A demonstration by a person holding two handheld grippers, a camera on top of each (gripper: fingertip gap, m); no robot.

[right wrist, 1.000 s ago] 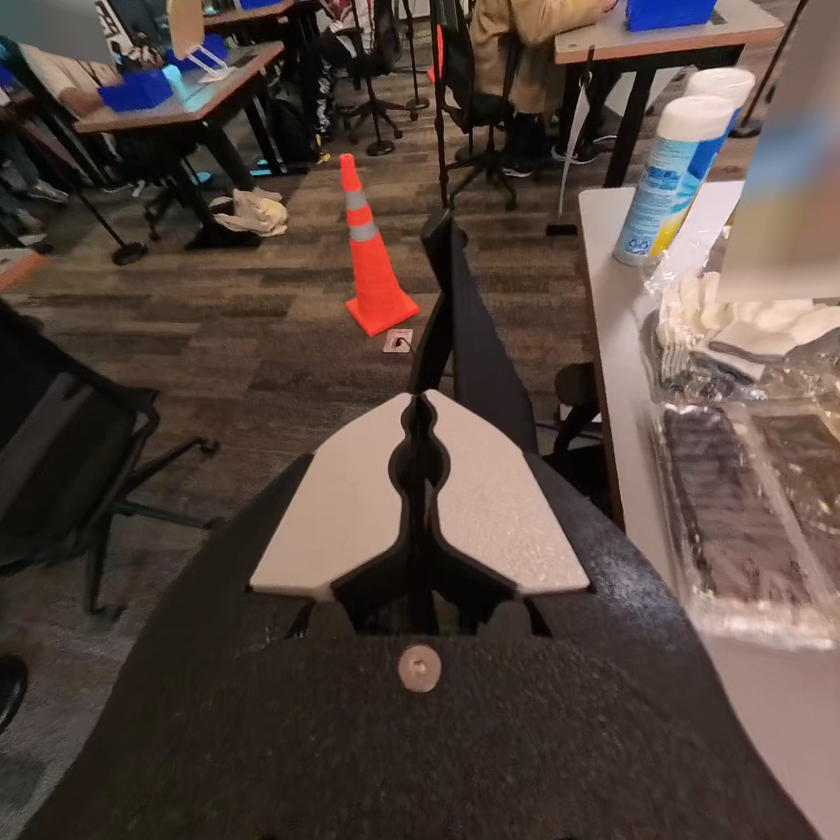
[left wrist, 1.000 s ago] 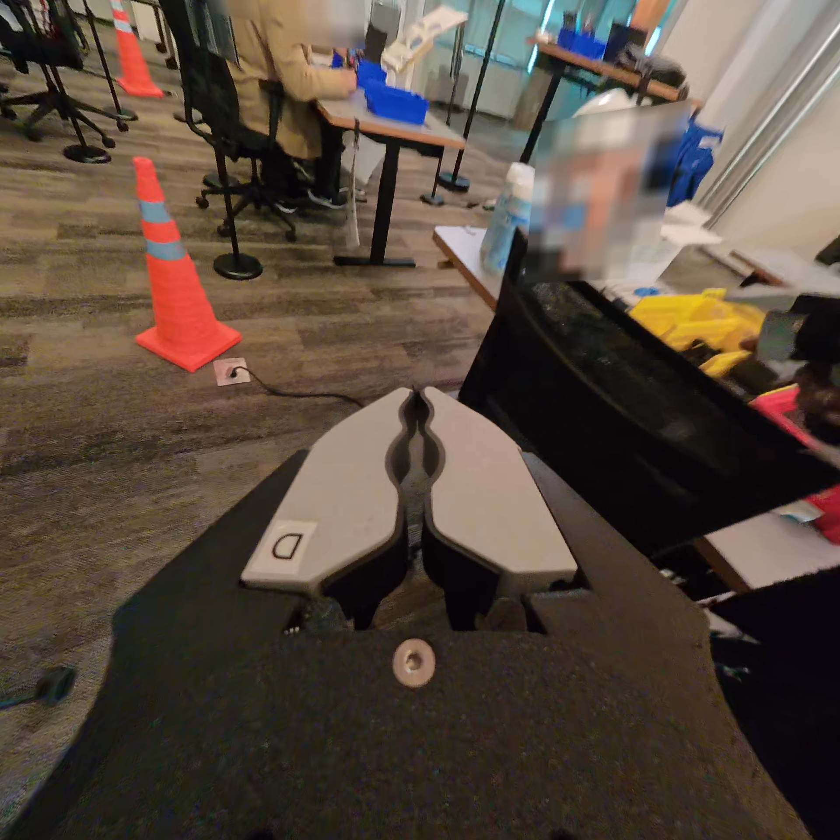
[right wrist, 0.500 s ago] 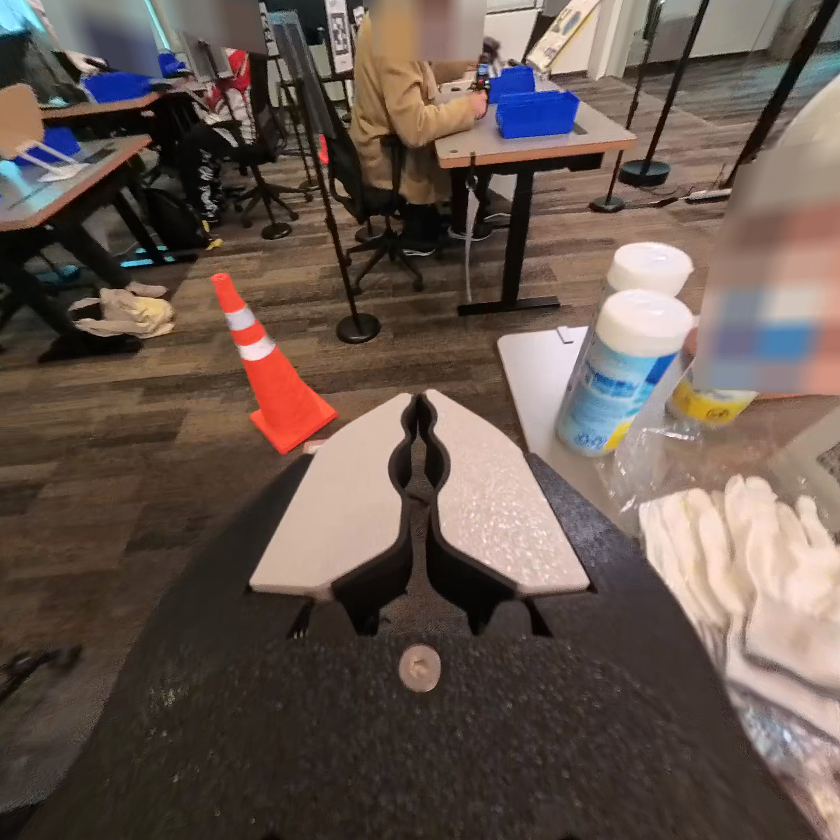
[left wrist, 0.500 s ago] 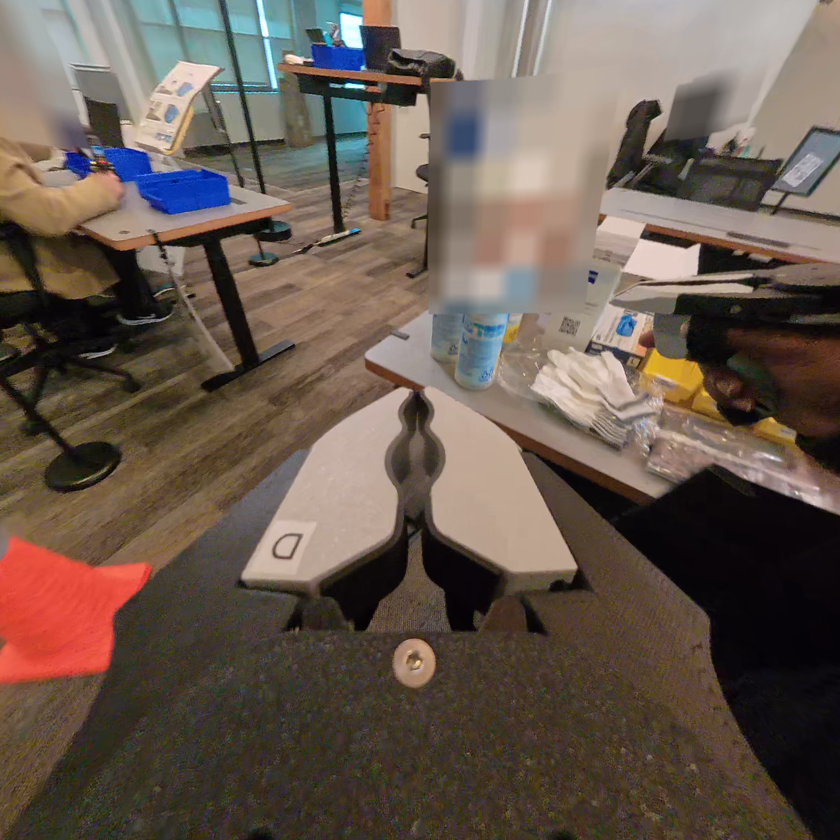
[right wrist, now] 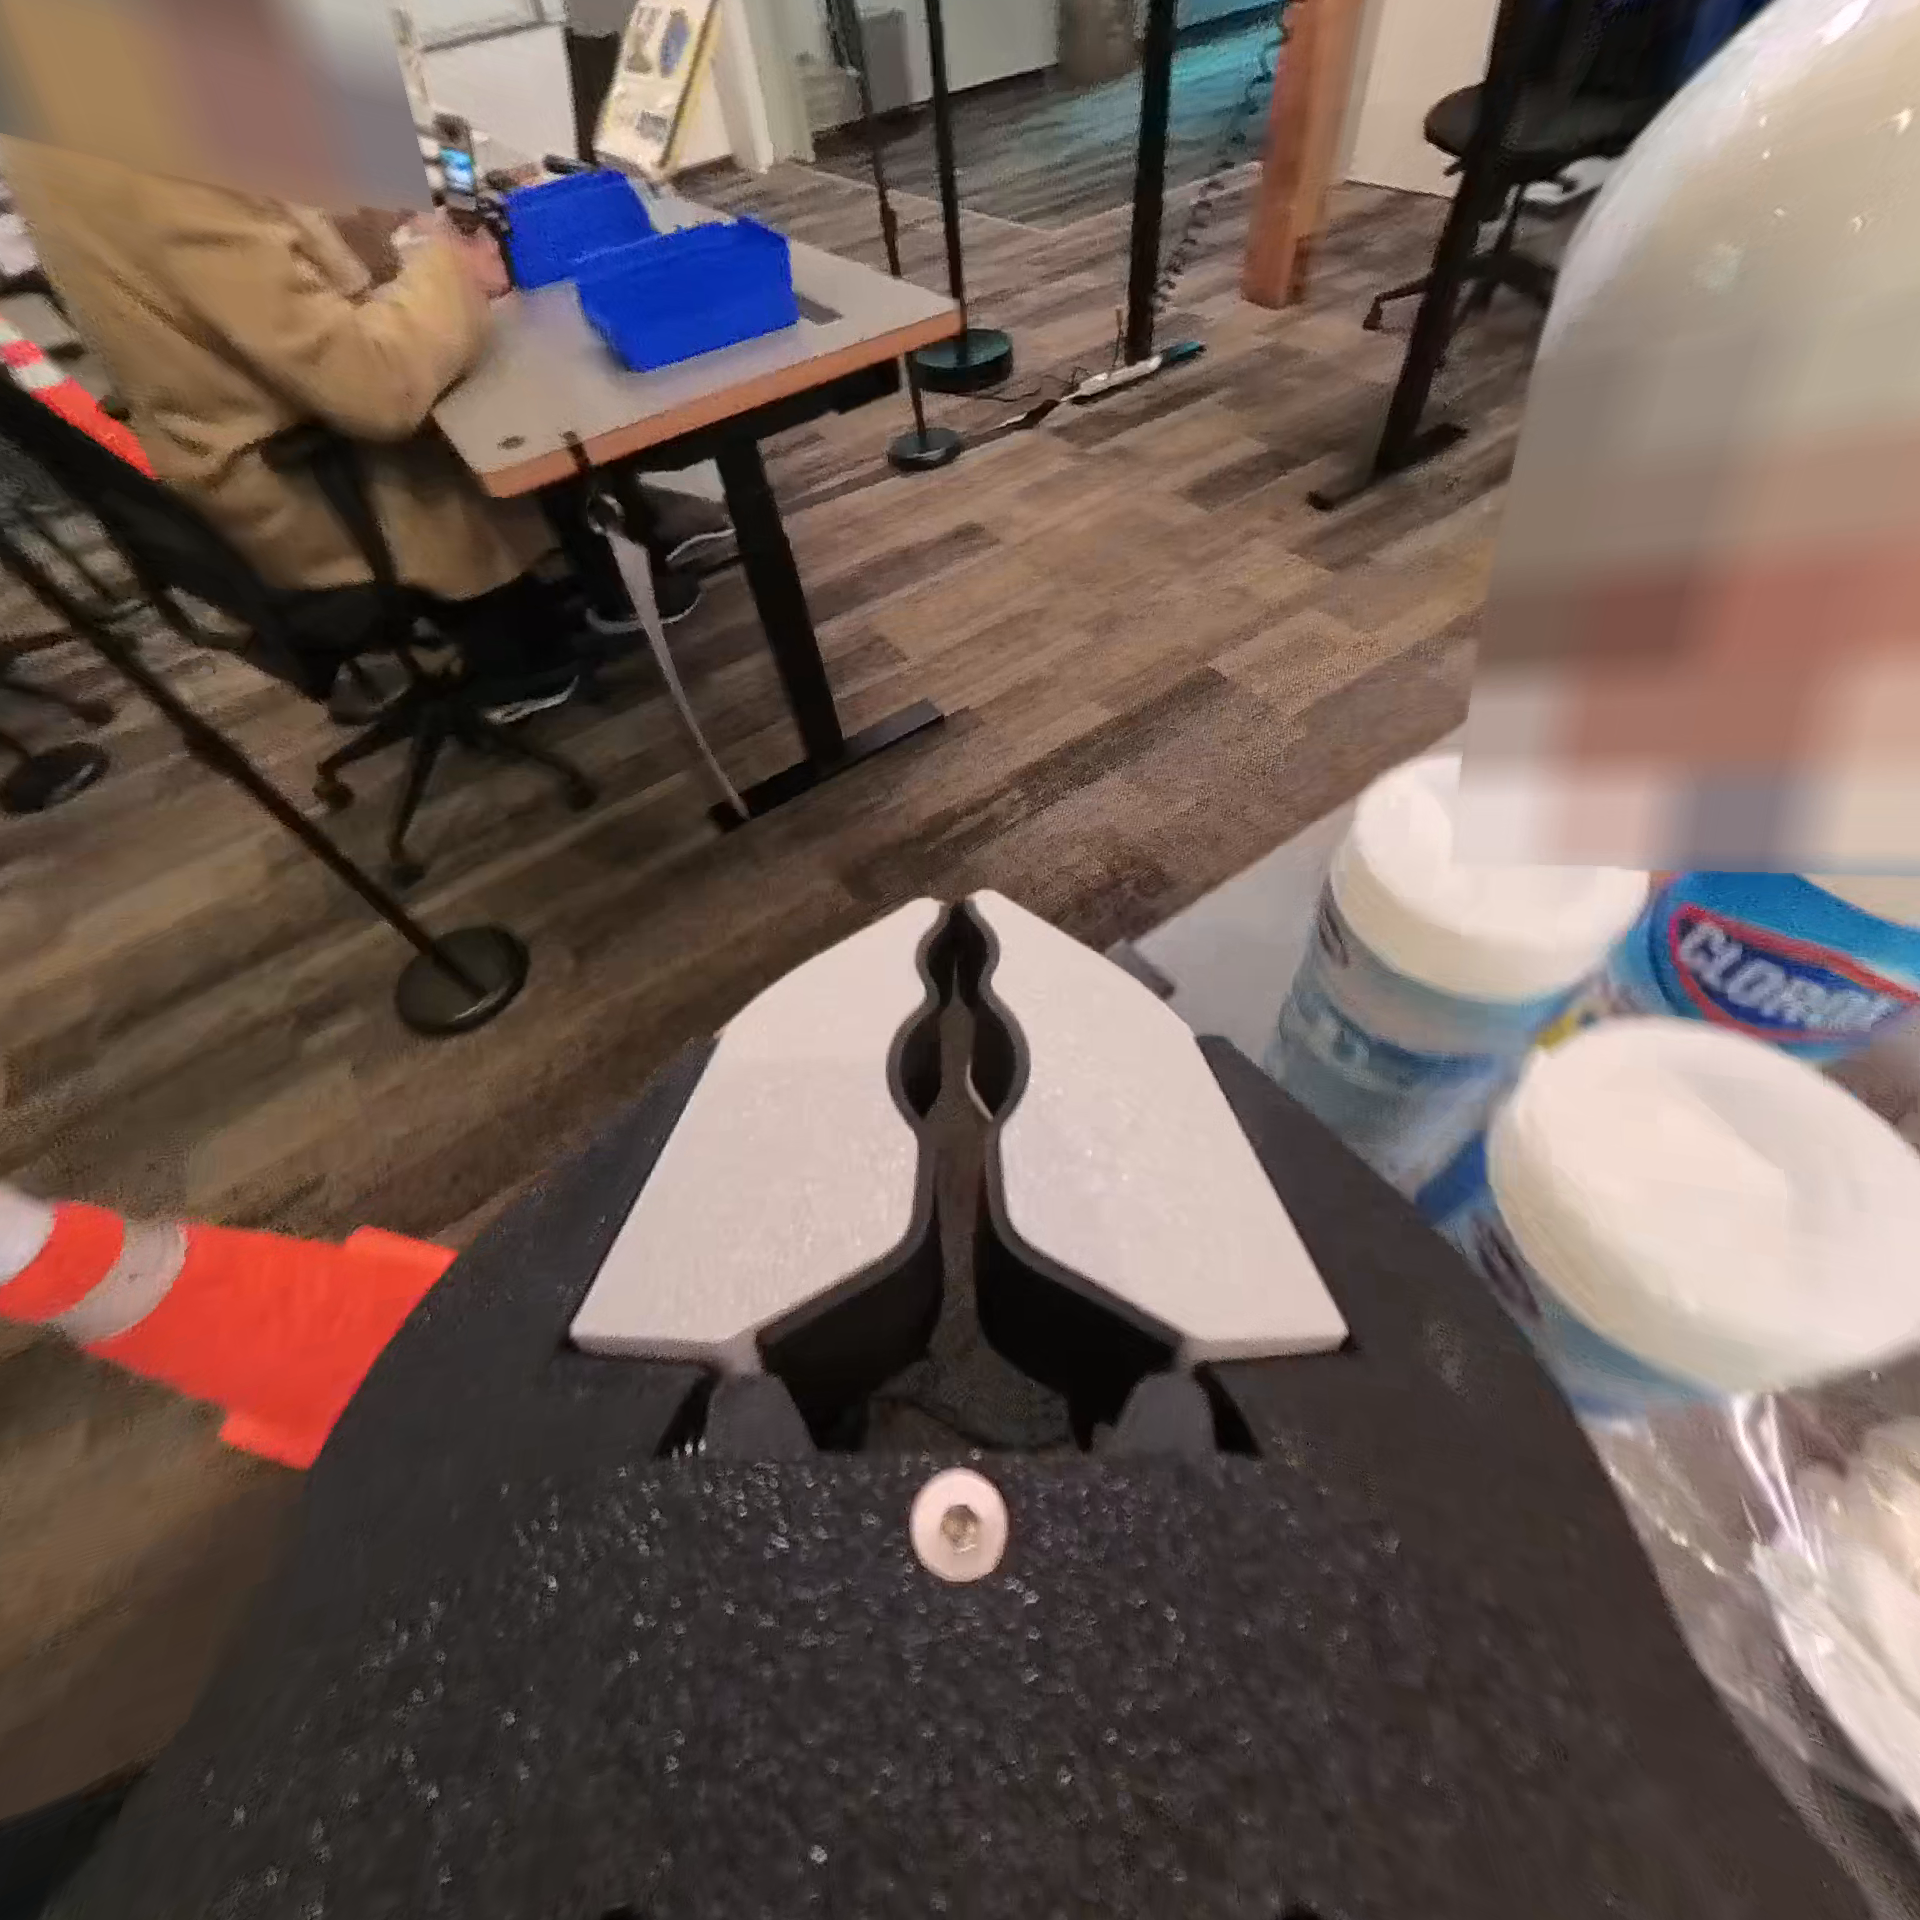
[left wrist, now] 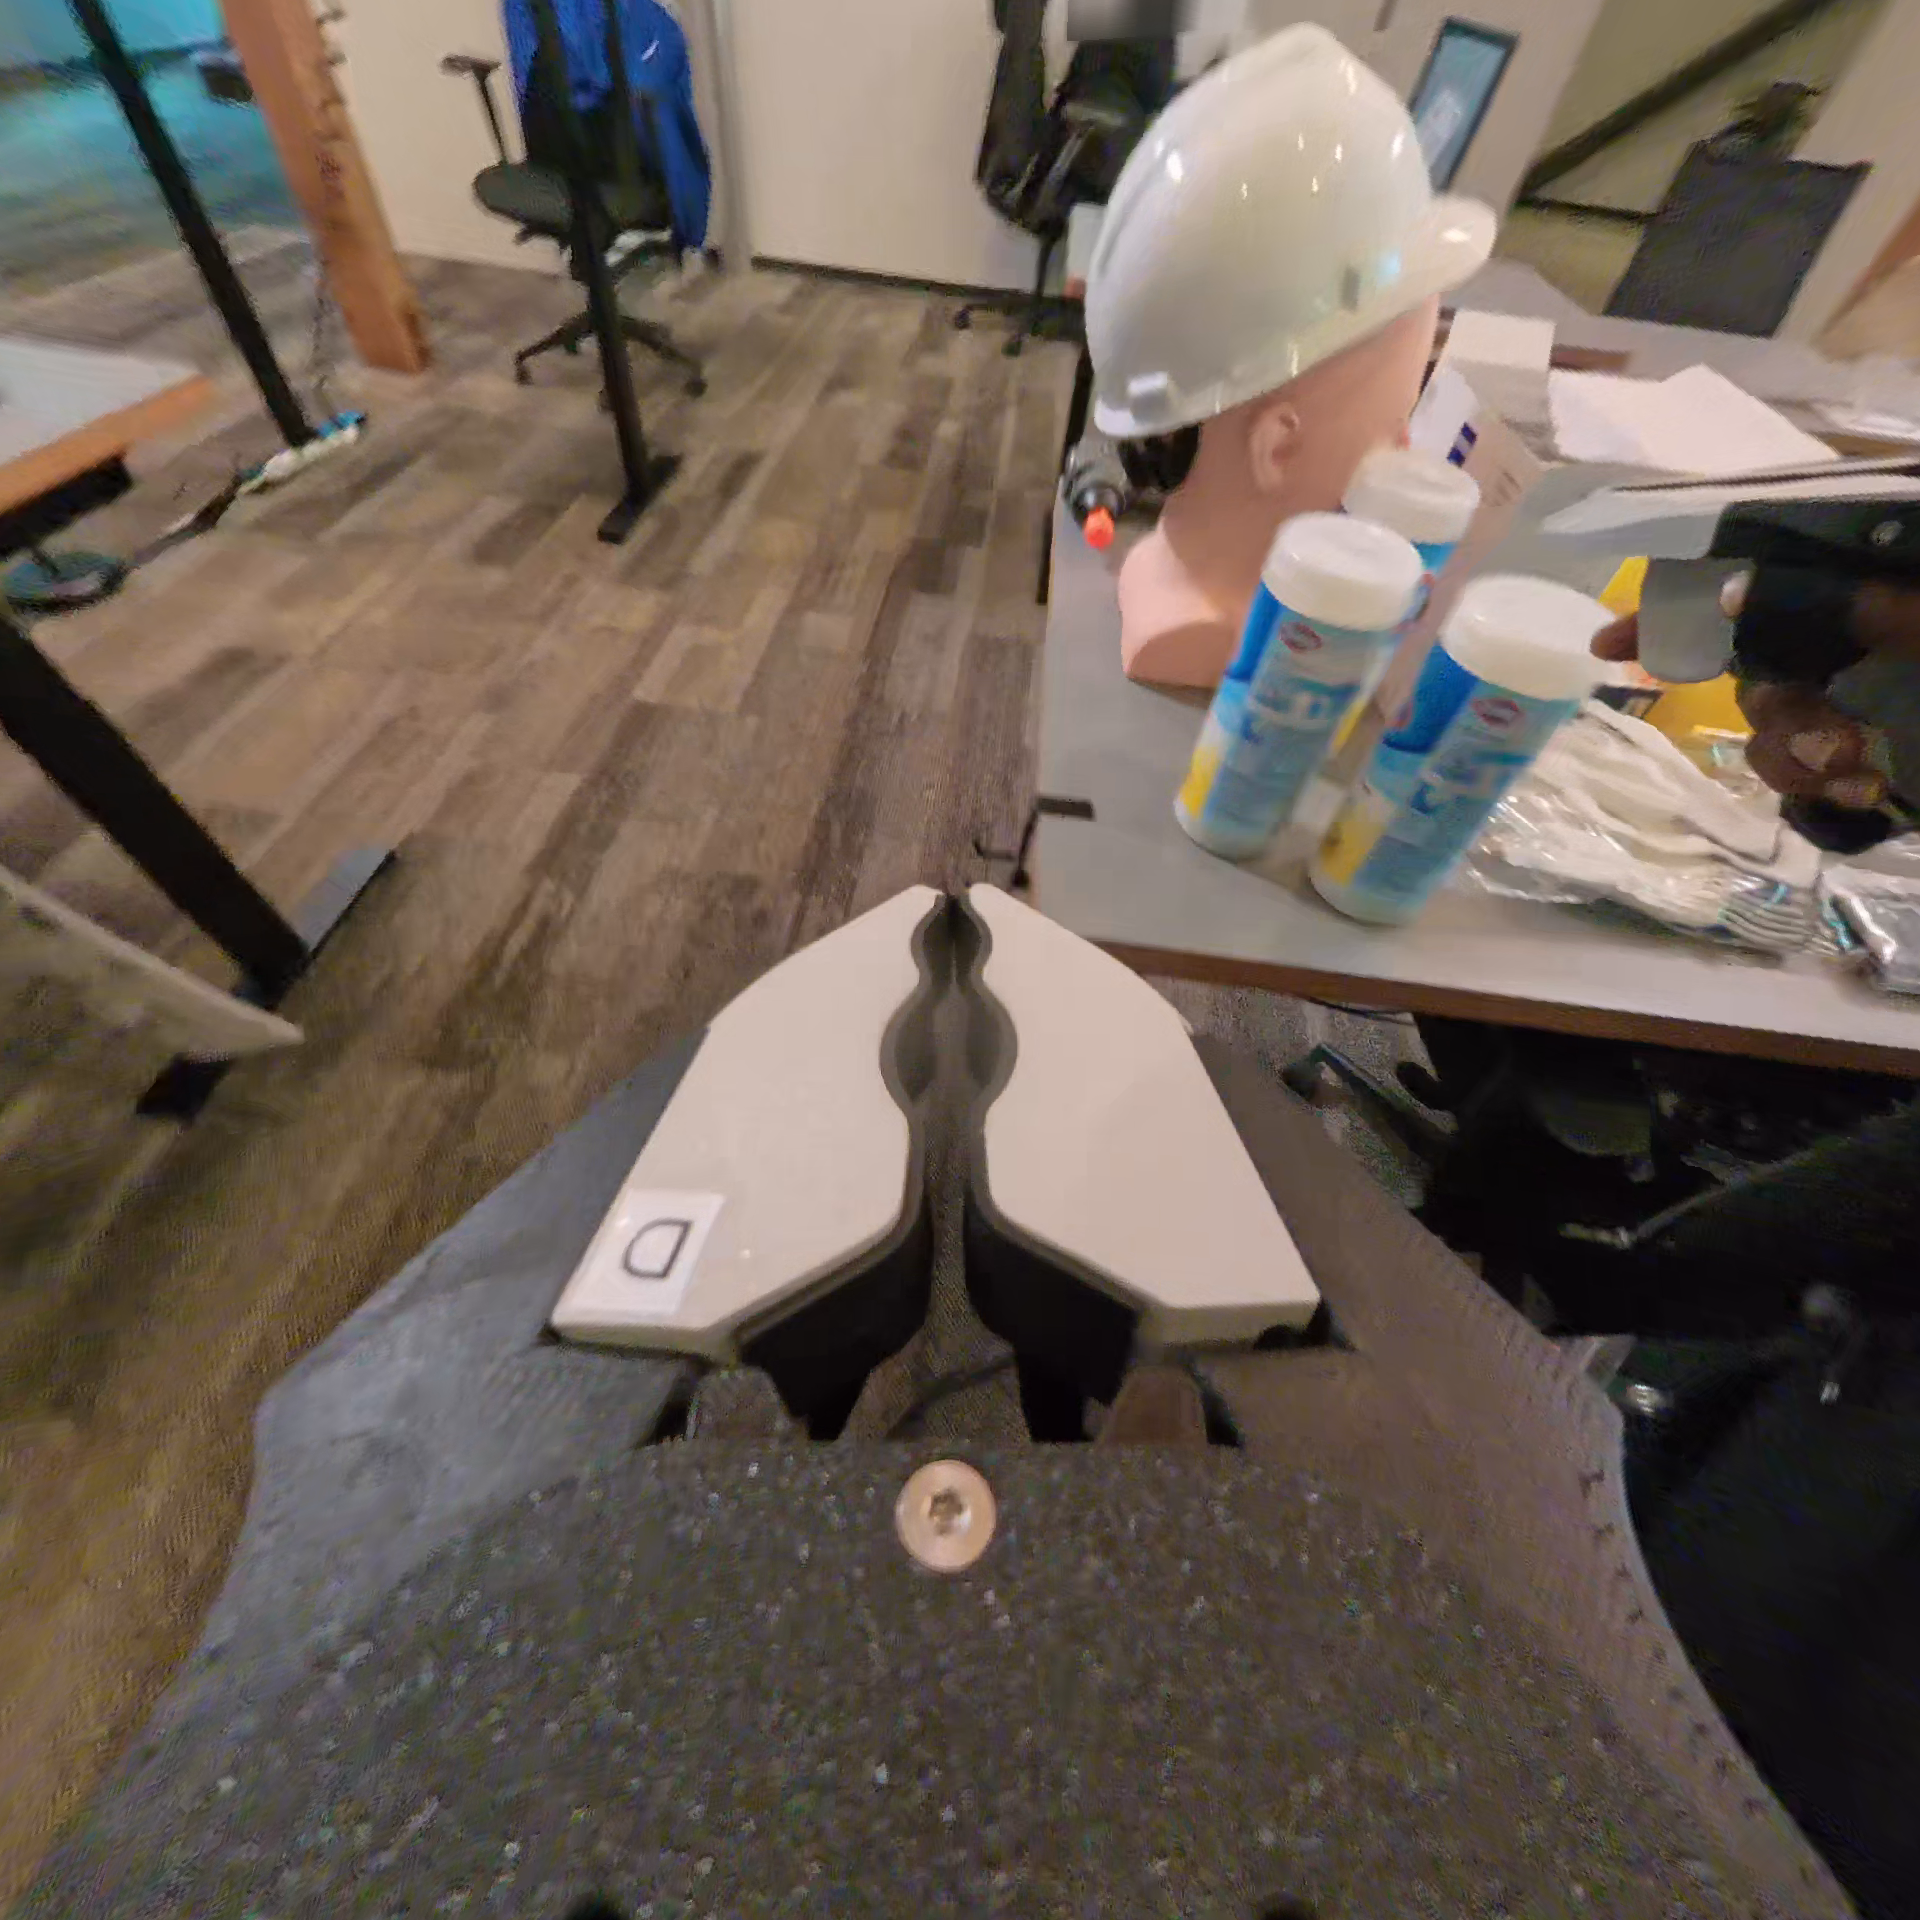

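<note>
The left wrist view looks from below and off the near edge of the worktop (left wrist: 1195,883), facing forward and up across it. The right wrist view sits above that worktop's corner, right against the wipe canisters (right wrist: 1683,1195), facing the room's floor. Both share the canisters (left wrist: 1444,748) and the white hard hat (left wrist: 1268,218).

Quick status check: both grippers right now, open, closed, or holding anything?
Left gripper: closed, empty, off the grey table's near corner.
Right gripper: closed, empty, beside the white-lidded canisters.
</note>
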